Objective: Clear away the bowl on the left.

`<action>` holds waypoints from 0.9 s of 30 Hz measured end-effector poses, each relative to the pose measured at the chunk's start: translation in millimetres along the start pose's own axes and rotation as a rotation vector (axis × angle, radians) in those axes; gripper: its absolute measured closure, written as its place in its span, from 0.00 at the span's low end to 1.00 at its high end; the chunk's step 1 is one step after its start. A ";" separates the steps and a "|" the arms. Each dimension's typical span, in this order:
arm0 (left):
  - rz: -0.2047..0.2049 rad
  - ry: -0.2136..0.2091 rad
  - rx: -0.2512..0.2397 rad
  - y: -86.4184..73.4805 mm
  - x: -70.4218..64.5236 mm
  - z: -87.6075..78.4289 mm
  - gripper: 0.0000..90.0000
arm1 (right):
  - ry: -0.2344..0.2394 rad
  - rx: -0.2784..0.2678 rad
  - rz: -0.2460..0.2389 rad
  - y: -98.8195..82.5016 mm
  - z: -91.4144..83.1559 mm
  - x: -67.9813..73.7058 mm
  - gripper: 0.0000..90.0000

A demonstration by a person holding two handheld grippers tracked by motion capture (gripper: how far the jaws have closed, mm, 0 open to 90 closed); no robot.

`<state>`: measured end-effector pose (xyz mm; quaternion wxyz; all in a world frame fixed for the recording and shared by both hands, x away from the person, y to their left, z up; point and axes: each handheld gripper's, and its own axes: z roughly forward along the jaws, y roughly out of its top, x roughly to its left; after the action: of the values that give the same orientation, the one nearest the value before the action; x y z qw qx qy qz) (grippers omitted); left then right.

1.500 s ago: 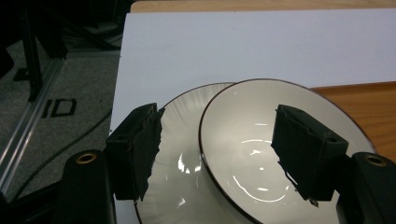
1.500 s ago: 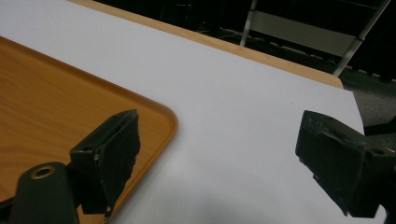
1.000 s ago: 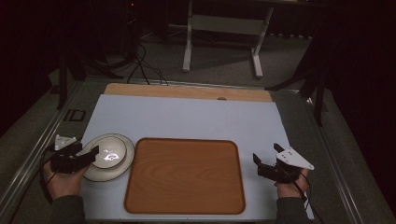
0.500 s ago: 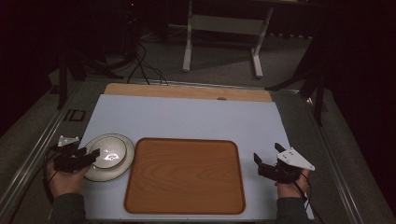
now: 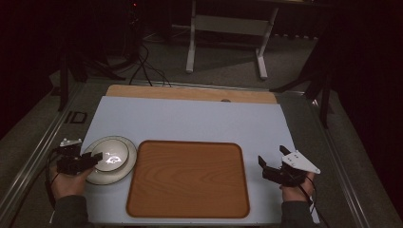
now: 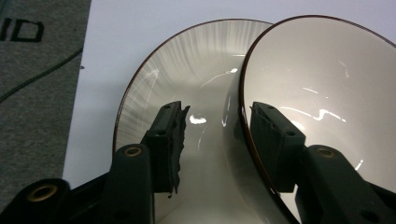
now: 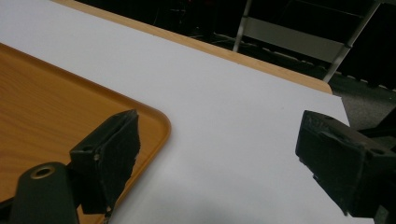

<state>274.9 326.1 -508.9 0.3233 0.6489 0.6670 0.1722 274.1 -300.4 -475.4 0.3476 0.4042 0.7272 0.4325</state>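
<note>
The left gripper (image 6: pixel 215 135) straddles the wall of the bowl (image 6: pixel 322 93), one jaw inside, one outside over the plate (image 6: pixel 177 60) beneath; its jaws have just been closing but aren't yet pressing (a rim grasp suits lifting). The right gripper (image 7: pixel 219 158) gapes unladen beside the tray (image 7: pixel 56 107).

At the lower left of the high view, the plate (image 5: pixel 124 167) is pale off-white with fine grey streaks raying inward and a thin dark brown edge. The bowl (image 6: pixel 327 88) on it is plain glossy cream inside, rimmed in the same dark reddish brown. The tray (image 5: pixel 187 178) at lower centre is orange-brown with a wood-grain pattern. The table (image 5: pixel 190 118) is pale blue-white, with a light wooden strip along its far edge.
</note>
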 end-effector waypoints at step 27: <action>-0.093 -0.099 0.080 3.8 0.4 8.8 0.79 | -0.007 -0.016 -0.005 0.8 -1.5 -0.9 0.15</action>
<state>283.5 325.3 -513.0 0.3374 0.6374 0.6857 0.0979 273.4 -301.5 -474.0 0.3544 0.4010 0.7234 0.4361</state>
